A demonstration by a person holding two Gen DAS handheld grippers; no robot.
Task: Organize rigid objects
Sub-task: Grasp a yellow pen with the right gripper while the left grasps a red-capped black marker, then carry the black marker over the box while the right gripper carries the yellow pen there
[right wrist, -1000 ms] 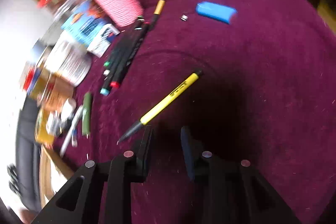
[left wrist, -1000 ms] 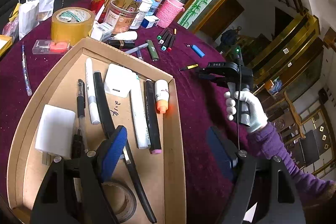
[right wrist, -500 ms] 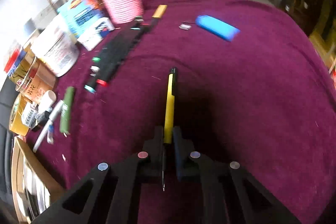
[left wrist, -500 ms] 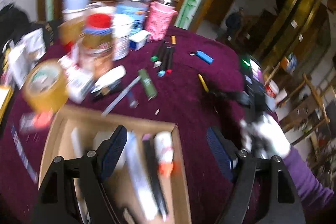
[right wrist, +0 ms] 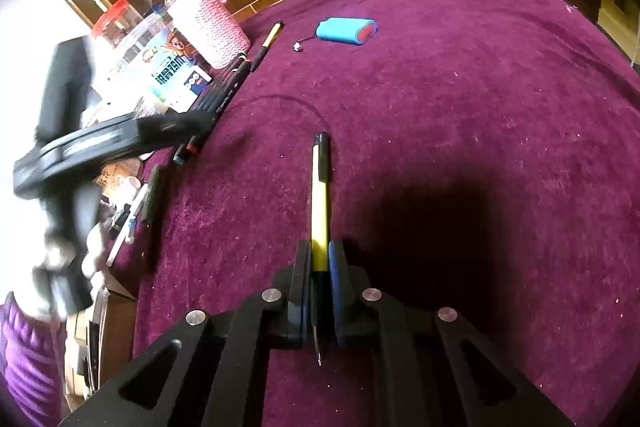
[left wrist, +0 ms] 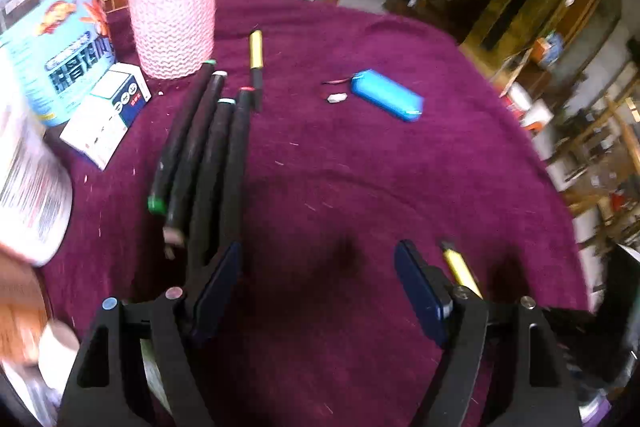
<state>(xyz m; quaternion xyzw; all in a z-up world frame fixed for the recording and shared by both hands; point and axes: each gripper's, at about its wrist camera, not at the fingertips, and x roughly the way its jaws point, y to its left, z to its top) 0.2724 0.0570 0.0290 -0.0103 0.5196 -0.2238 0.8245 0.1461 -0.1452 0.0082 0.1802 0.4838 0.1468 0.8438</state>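
My right gripper (right wrist: pixel 319 259) is shut on a yellow-and-black pen (right wrist: pixel 319 195), which points away along the fingers above the purple tablecloth (right wrist: pixel 460 99). That pen's end (left wrist: pixel 458 261) shows just right of my left gripper (left wrist: pixel 318 279). The left gripper stands open over the cloth with nothing between its fingers. Its left finger is right beside a row of several black markers (left wrist: pixel 208 147). The left gripper also appears blurred at the left edge of the right wrist view (right wrist: pixel 112 139). A gold-and-black pen (left wrist: pixel 256 63) and a blue battery pack (left wrist: pixel 386 95) lie farther off.
A pink knitted holder (left wrist: pixel 172 3), a blue-labelled jar (left wrist: pixel 52 39) and a small white box (left wrist: pixel 106 111) crowd the far left. A green marker (right wrist: pixel 152 193) and a white pen (right wrist: pixel 128 223) lie near a cardboard tray's corner (right wrist: pixel 116 291). A purple sleeve (right wrist: pixel 24 359) is at the lower left.
My left gripper swept from over the cardboard tray to the black markers on the cloth. The right gripper closed on the yellow pen and lifted it.
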